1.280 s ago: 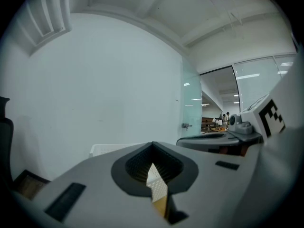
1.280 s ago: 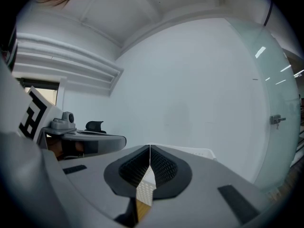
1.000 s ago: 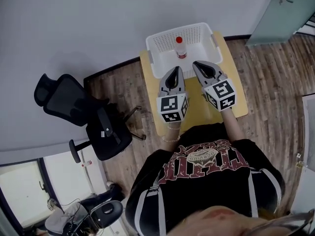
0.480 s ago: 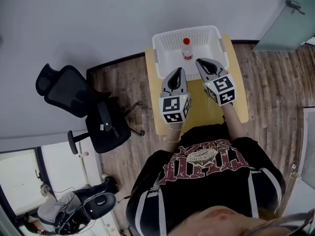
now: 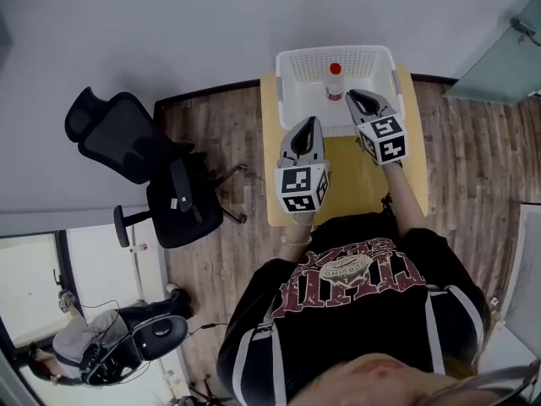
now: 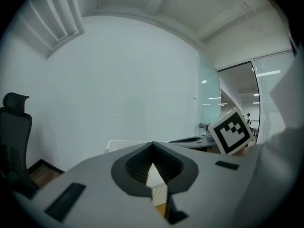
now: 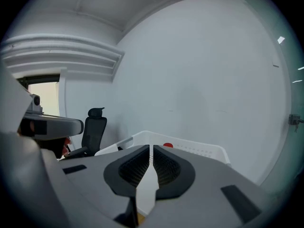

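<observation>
Head view: a person stands at a yellow table. A white basket sits on the far end of the table, close to the wall. A bottle with a red cap stands upright inside the basket, toward its near side.

Right gripper: held above the basket's near rim, with its tip just beside the bottle. No contact with the bottle can be seen.

Left gripper: held over the table, just short of the basket's near left corner and further from the bottle than the right one.

Left gripper view: the jaws meet at the tips and nothing lies between them. Only the basket's white rim and a strip of table show through the slot behind the tips. The right gripper's marker cube shows to the right of the basket.

Right gripper view: the jaws are closed to a thin slit and hold nothing. The basket lies straight ahead. The bottle's red cap shows just over the jaws, right of the slit.

A black chair stands on the wood floor left of the basket, apart from the table.
</observation>
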`<state>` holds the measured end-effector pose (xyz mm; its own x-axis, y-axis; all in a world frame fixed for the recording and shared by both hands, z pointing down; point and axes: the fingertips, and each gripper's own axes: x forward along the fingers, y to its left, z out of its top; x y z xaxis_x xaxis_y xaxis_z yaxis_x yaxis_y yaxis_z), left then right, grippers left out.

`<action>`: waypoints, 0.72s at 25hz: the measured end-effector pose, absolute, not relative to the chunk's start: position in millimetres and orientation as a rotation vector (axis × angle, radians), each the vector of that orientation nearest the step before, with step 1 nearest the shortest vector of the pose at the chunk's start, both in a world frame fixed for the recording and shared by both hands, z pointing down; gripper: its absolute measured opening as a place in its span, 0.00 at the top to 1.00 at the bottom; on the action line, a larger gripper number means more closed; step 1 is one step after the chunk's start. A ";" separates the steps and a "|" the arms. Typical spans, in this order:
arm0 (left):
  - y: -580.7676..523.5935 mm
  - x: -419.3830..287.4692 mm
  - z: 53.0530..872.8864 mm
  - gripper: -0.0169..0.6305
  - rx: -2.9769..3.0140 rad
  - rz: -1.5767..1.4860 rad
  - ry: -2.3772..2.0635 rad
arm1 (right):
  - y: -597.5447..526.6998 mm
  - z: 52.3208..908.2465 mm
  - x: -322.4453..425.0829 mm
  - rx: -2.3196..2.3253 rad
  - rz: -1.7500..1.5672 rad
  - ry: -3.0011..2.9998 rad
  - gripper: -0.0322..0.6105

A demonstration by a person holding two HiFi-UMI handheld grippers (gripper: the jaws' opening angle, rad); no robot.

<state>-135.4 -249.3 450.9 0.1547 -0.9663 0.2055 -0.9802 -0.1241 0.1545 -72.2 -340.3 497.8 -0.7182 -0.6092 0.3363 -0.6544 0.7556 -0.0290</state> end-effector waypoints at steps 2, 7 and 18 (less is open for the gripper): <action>-246.2 -139.2 451.6 0.90 2.167 0.076 -1.901 | -346.2 501.3 -73.6 0.980 0.241 -2.644 0.92; -238.9 -154.6 454.1 0.90 2.119 0.068 -1.931 | -363.3 503.4 -83.0 0.979 0.308 -2.641 0.92; -221.9 -204.3 466.0 0.90 1.993 0.056 -2.009 | -398.5 527.8 -127.3 0.946 0.294 -2.550 0.79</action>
<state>-204.3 -221.9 466.0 0.0155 -0.9695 0.2444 -0.9816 0.0318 0.1882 -127.3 -398.5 527.8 -0.6893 -0.5758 0.4396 -0.6608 0.7485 -0.0558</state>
